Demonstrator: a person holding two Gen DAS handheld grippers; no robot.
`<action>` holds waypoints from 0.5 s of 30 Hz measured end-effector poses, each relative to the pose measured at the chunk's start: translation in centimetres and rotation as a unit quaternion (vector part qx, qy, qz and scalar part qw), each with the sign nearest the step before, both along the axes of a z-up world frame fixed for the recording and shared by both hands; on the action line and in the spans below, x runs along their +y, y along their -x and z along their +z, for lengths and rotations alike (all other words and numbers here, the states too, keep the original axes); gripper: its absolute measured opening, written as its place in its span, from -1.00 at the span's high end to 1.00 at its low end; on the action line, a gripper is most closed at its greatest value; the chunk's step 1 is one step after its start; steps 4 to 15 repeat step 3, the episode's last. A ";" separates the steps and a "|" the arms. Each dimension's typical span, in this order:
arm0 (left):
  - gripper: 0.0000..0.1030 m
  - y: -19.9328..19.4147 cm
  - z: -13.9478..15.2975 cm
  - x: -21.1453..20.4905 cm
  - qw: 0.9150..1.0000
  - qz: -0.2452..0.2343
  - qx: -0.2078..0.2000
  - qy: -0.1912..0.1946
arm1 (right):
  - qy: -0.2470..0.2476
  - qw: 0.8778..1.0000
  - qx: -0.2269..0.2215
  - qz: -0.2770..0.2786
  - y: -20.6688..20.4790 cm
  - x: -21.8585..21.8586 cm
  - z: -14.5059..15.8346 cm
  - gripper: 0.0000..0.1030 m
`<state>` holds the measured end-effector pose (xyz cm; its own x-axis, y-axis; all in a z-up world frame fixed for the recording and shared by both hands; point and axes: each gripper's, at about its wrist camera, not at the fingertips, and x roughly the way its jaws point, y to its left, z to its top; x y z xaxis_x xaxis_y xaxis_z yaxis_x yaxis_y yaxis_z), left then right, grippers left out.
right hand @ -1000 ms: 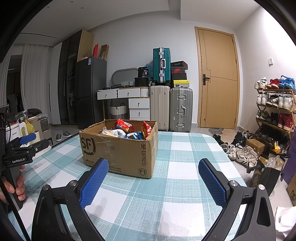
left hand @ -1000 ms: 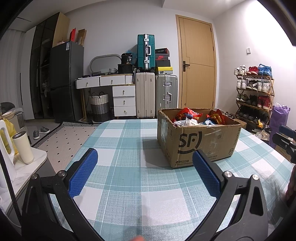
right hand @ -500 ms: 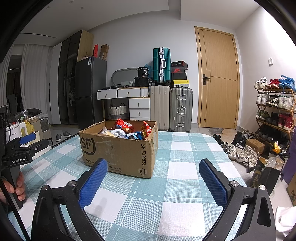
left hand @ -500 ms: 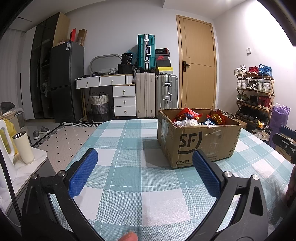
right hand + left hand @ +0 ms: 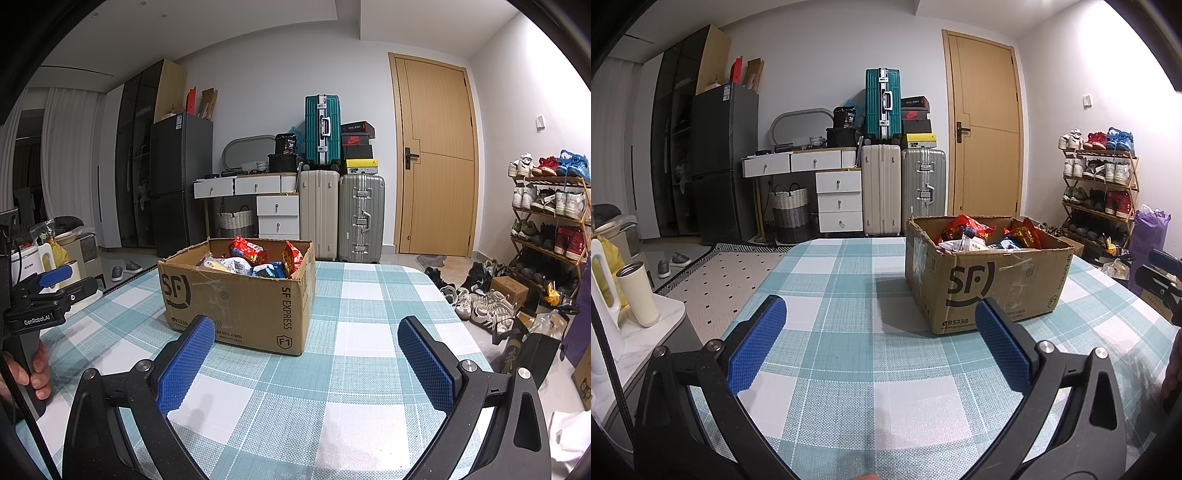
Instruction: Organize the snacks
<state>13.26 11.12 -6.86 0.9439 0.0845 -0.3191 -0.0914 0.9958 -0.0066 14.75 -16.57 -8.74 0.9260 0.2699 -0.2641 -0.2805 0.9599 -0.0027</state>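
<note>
Left gripper [image 5: 877, 314]: jaws spread wide, nothing between the blue pads [image 5: 755, 350], held above the checked tablecloth [image 5: 846, 369]. Right gripper [image 5: 306, 334]: jaws likewise wide and empty. Cardboard box [image 5: 988, 284] stands on the cloth ahead of both; beyond the left gripper's right pad, beyond the right gripper's left pad. Box is open-topped, snack packets [image 5: 249, 260] heaped inside. Further out, past the table edge: suitcases [image 5: 341, 214] against the far wall, shoe rack [image 5: 550, 218] to the right of the jaws.
</note>
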 end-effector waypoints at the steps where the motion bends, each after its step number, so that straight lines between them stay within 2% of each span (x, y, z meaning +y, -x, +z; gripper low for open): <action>1: -0.98 0.0 0.0 0.1 1.000 0.001 0.000 0.000 | 0.000 1.000 0.000 0.000 0.0 0.0 0.0 -0.97; 15: -0.98 0.0 0.0 0.2 1.000 0.005 0.000 0.001 | 0.000 1.000 0.000 0.000 0.0 0.0 0.0 -0.97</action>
